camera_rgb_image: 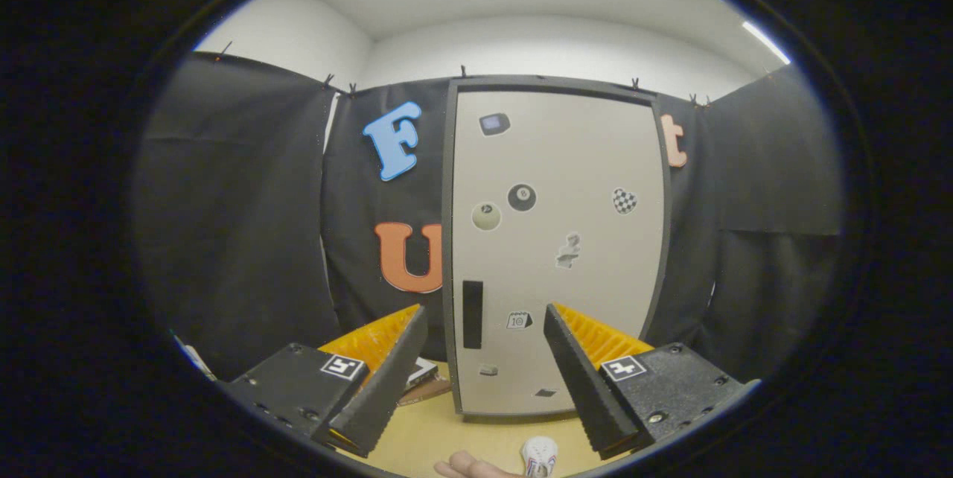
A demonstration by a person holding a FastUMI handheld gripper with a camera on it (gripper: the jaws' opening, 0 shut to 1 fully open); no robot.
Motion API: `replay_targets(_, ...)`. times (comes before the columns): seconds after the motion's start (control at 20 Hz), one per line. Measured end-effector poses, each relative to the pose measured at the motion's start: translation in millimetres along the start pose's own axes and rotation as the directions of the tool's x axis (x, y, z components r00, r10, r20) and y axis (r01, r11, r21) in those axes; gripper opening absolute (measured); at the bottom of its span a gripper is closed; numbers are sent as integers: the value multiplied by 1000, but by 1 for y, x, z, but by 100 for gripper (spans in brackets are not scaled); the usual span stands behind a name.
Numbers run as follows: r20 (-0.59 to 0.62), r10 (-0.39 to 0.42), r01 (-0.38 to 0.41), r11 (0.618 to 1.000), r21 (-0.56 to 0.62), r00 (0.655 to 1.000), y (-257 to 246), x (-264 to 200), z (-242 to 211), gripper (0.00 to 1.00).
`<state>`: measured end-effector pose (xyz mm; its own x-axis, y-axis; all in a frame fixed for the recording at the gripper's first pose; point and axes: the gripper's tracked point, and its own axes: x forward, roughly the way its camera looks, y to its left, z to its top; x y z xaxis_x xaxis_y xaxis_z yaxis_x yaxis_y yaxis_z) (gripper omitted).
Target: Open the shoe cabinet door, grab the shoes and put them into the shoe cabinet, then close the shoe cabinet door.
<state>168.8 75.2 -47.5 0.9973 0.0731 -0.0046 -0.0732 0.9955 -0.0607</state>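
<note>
Beyond the spread, empty tongs (pixel 484 359) stands the tall beige shoe cabinet (pixel 558 240), upright on the pale wooden surface (pixel 447 433), its sticker-dotted flat door closed, black slot handle (pixel 473 314) by the left edge. Risk, as I judge it: a tip glancing off that narrow handle could shove the cabinet back. Small white shoe (pixel 539 456) lies below the tongs, beside a hand (pixel 469 469).

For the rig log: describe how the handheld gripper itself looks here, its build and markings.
The gripper has two flat, wedge-shaped fingers with ridged inner faces. Each finger sits on a dark, boxy block fastened with screws and carrying a small square black-and-white marker tag. The fingers stand apart, open, with nothing between them. No cable is visible. A bare hand shows just below, with no sleeve in view.
</note>
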Motion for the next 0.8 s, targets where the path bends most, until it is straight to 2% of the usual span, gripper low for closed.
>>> replay_targets(0.25,-7,18,-18,999,-37,1000,2,92,-37,100)
replay_targets(0.5,-40,34,-34,999,-2,999,6,146,-62,100)
replay_targets(0.7,-67,41,-40,999,9,997,7,169,-74,90)
replay_targets(0.8,-78,41,-39,999,24,996,7,174,-79,79)
